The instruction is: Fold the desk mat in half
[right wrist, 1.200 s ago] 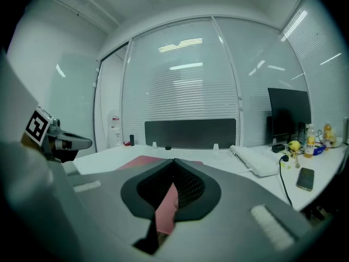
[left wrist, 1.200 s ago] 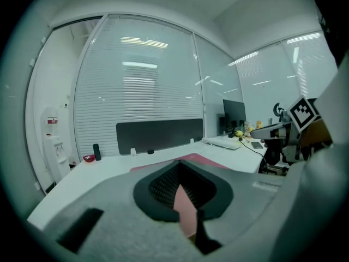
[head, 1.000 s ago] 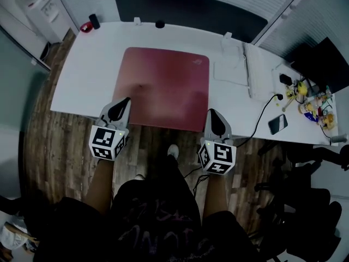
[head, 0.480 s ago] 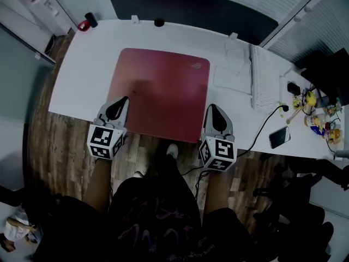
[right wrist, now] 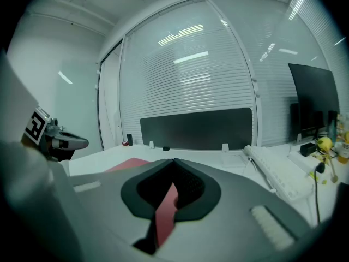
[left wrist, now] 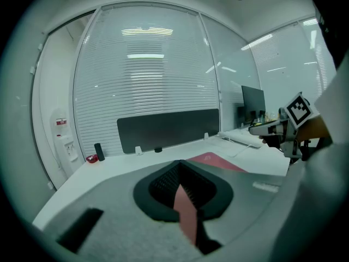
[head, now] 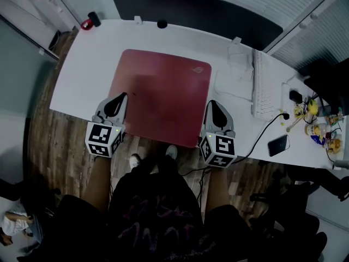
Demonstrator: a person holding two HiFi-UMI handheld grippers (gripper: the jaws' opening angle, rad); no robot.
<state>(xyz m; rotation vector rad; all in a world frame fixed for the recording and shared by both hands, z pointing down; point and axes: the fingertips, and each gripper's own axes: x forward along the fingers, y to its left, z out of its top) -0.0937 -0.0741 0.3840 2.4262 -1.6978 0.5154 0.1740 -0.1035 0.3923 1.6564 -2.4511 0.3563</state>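
One red desk mat [head: 158, 94] is lying spread out, unfolded, on the white desk [head: 82, 70], with its near edge reaching the near edge of the desk. Two grippers are working on it, one at each near corner. The left gripper [head: 119, 100] is biting the near left corner. In its own view the jaws are pressing together on a thin red strip of the mat. The right gripper [head: 215, 111] is doing the same at the near right corner, its jaws also clamping down on a red sliver of mat. Both are pointing toward the far side of the desk, well apart from each other, with the whole width of the mat between them.

To the right of the mat, one white keyboard [head: 263, 89] is lying lengthwise from near to far. One phone [head: 278, 144] is resting nearer, at the right, beside one black cable [head: 263, 125]. One long dark panel [head: 196, 12] is running along the far edge of the desk.
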